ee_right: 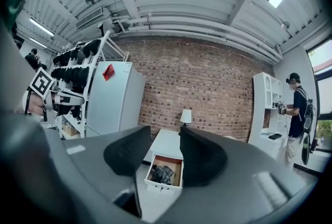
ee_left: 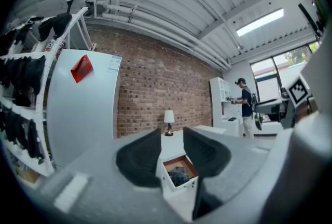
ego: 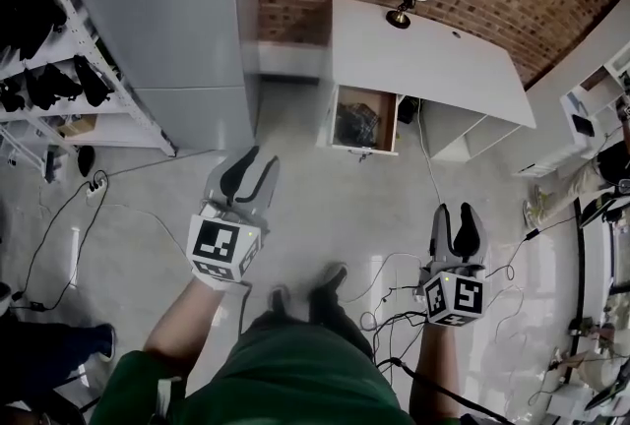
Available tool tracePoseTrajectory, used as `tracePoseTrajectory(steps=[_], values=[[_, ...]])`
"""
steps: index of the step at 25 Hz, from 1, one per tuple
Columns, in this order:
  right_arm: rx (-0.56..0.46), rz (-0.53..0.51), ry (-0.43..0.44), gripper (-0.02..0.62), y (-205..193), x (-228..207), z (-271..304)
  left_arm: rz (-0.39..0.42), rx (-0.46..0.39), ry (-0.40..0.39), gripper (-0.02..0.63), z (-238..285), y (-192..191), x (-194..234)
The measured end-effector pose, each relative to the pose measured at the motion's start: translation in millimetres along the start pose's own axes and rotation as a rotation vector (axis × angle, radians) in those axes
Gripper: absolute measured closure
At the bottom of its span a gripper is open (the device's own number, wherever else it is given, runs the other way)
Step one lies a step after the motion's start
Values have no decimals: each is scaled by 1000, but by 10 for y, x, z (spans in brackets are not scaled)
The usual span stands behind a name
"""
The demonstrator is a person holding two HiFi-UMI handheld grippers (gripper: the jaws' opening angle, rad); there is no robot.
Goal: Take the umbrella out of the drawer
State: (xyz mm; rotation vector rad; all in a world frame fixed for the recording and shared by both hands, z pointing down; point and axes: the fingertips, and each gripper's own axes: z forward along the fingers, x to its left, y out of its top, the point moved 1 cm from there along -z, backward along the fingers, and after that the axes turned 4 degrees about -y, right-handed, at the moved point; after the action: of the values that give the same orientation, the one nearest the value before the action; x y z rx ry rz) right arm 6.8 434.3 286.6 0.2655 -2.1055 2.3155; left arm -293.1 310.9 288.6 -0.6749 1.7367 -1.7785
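Both hands reach out level in front of the person, toward the white table (ego: 433, 69) but well short of it. The left gripper (ego: 258, 159) is held farther forward and angled slightly toward the drawer (ego: 364, 150); the right gripper (ego: 455, 210) hangs nearer the body. Both grippers' fingers stand apart with nothing between them. The umbrella (ego: 354, 125), a dark bundle, lies inside the open drawer at the table's front.

Dark umbrella (ego: 356, 125) in the open white drawer (ego: 363, 151)
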Motion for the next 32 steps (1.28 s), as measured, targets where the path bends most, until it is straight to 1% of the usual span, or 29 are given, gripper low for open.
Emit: tracePoseTrajectory(steps=[4,9,14,19,23,32], values=[[5,27,37,434,-139,-104,331,22,28,24,476,259,-49,29],[1,51,89,434,-222,-341,845,56,46,63,476,748,33,49],[-2,71,118,434,-277,-740,1328,73,65,76,476,1332,84,-93],[3,90,150,434,-362,-1049,1676,68,77,90,474,1796,112,-228],[5,95,180,434,-408,-1210,1884,65,91,113,474,2018,102,-284],[21,94,240,434,-519,-1471,2192,63,117,160,474,2333,61,-434]])
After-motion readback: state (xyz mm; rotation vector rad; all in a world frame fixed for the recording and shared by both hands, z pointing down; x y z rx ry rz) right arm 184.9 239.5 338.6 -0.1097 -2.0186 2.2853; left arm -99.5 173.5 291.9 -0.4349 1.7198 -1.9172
